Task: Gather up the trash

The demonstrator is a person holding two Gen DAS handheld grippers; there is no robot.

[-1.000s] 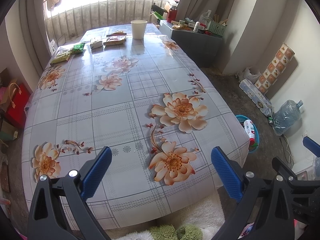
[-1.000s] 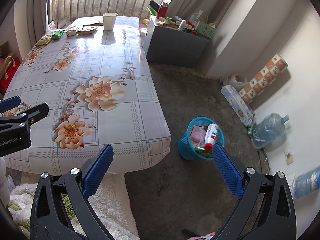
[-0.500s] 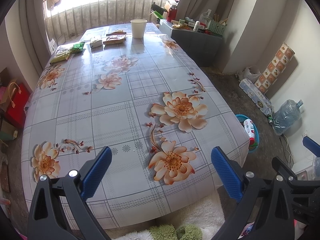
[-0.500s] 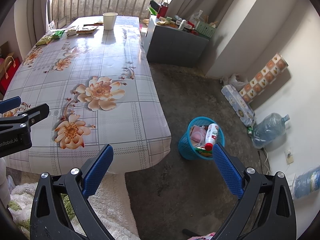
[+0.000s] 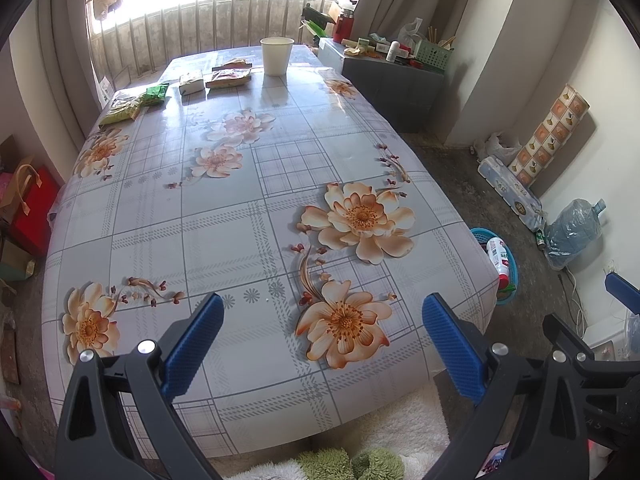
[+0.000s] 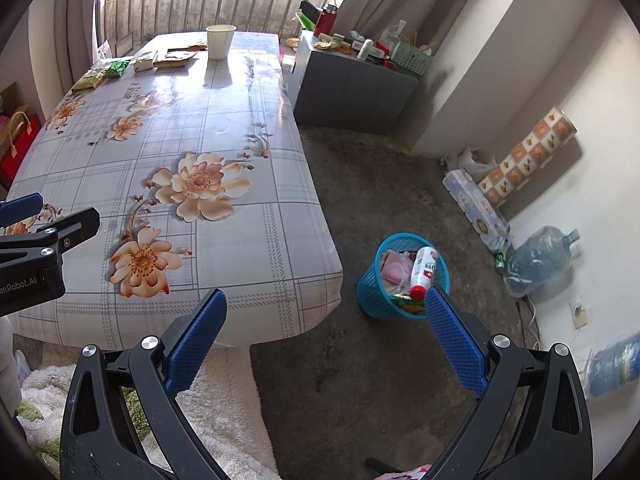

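Trash lies at the far end of the flowered table [image 5: 224,240]: a white paper cup [image 5: 277,56], a brown wrapper [image 5: 229,78], a small white packet [image 5: 191,83], a green packet [image 5: 156,94] and a yellow-green packet [image 5: 122,110]. A blue trash basket [image 6: 402,276] with a bottle and wrappers in it stands on the floor right of the table. My left gripper [image 5: 322,344] is open and empty over the table's near edge. My right gripper [image 6: 326,340] is open and empty above the floor near the table's corner.
A grey cabinet [image 6: 352,84] with clutter on top stands beyond the table. A tissue pack [image 6: 476,208], a patterned roll [image 6: 528,156] and a water jug [image 6: 536,260] lie along the right wall. A fluffy white rug [image 6: 224,412] lies below the grippers. Red bags [image 5: 32,208] sit left of the table.
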